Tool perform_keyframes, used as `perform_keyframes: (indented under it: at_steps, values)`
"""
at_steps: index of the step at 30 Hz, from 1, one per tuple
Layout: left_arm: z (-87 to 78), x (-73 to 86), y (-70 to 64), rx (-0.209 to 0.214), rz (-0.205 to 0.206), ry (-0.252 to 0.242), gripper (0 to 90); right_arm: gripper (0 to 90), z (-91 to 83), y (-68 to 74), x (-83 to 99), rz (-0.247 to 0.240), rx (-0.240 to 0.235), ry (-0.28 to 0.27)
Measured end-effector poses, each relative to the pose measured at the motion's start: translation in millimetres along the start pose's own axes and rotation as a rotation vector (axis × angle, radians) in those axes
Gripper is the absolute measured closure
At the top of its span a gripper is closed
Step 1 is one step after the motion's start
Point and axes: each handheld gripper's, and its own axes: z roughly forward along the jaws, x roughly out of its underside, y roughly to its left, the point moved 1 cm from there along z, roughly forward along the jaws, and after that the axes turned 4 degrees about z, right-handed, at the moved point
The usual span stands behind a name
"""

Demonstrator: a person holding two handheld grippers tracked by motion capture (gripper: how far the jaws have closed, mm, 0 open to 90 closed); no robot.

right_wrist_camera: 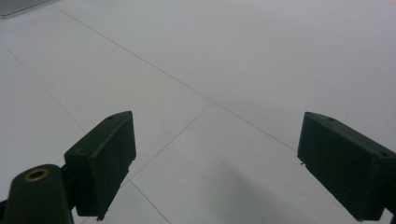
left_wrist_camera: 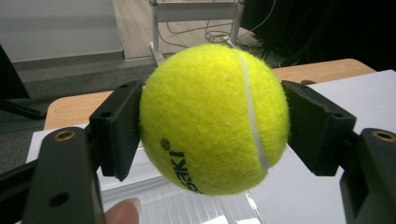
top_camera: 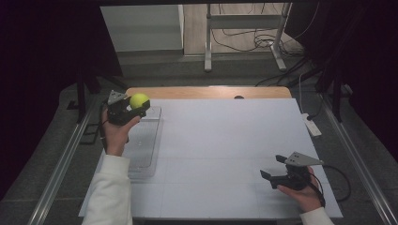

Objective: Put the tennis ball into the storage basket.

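A yellow tennis ball (top_camera: pixel 139 100) (left_wrist_camera: pixel 212 119) with a white seam and black lettering is held in the air by my left gripper (top_camera: pixel 136 104) (left_wrist_camera: pixel 212 126), whose black jaws are shut on its two sides. It hangs over the far end of a clear plastic tray (top_camera: pixel 146 145) (left_wrist_camera: pixel 187 205) lying at the table's left side. My right gripper (top_camera: pixel 274 167) (right_wrist_camera: pixel 217 163) rests low near the front right of the white table cover (top_camera: pixel 220 145), jaws wide open, with bare white surface between them.
The wooden table edge (top_camera: pixel 206 92) shows beyond the white cover. A white power strip (top_camera: pixel 311 125) lies off the right side. A metal frame stand (top_camera: pixel 244 35) and cables sit on the floor behind. Metal rails run along both sides.
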Motion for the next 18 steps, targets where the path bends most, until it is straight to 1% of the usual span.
perform_keyframes:
  at_steps: [12, 18]
  values:
    - [2.0, 1.9, 4.1, -0.01, -0.004, 0.01, 26.7, 11.8, 0.2, 0.0, 0.1, 0.0, 0.001, 0.001]
    - [3.9, 2.3, 6.5, -0.022, -0.011, 0.026, 26.6, 11.8, -0.1, 0.0, -0.1, 0.004, -0.001, -0.002]
